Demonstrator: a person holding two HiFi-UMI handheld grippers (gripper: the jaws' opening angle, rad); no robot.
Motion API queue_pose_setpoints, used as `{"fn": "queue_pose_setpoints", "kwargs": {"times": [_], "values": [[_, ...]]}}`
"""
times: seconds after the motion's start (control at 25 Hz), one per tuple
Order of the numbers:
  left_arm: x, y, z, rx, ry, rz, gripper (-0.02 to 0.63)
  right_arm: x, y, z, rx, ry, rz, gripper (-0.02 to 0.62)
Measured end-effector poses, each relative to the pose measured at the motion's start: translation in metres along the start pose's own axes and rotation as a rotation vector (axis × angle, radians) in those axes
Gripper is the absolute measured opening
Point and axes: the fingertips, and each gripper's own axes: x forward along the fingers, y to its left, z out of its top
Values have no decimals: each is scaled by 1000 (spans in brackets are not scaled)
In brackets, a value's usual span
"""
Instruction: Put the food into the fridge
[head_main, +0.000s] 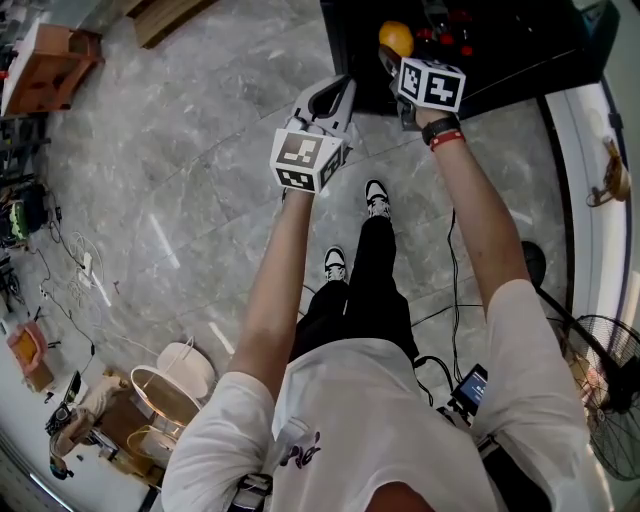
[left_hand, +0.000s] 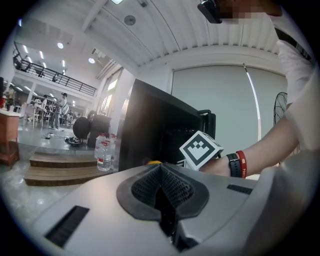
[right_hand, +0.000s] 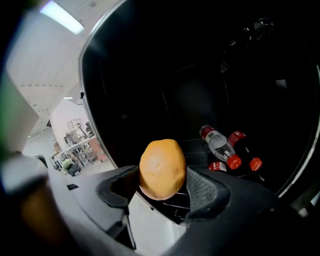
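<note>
Right gripper view: right gripper (right_hand: 164, 186) pinches orange (right_hand: 162, 167), bottles (right_hand: 220, 145) inside fridge (right_hand: 200, 75) ahead; left gripper (left_hand: 161, 195) closed.

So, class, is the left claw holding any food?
No, the left claw has its black ribbed pads pressed together with nothing between them.

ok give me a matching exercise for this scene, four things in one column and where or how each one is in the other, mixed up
Things:
1. orange
2. left gripper
3. bottles
4. wristband

Places or states:
a. lying inside the fridge
b. red, on the right forearm
c. held in the right gripper
d. shut, empty

Pairs: 1-c, 2-d, 3-a, 4-b
</note>
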Motion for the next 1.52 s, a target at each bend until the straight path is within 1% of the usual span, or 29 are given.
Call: {"fn": "queue_pose_setpoints", "kwargs": {"times": [0.24,0.52,0.72,1.0,1.08,1.36,1.52], "values": [[7,8,-13,11,28,9,18,20,-8,2,-21,6,-8,307],[10,20,-22,5,30,5,18,49,-18,3,-29,3,-9,307],[14,26,-31,-28,28,17,18,64,-28,0,-46,10,-22,308],[19,25,-38,11,55,-3,18,90,-34,0,-55,23,-37,308],[21,25,-39,19,50,-11,18,97,-38,1,-66,26,-47,308],[24,30,-44,7,46,4,18,115,-53,-4,-116,67,-71,308],[23,33,-45,10,48,8,18,121,-54,-3,-145,66,-74,308]]}}
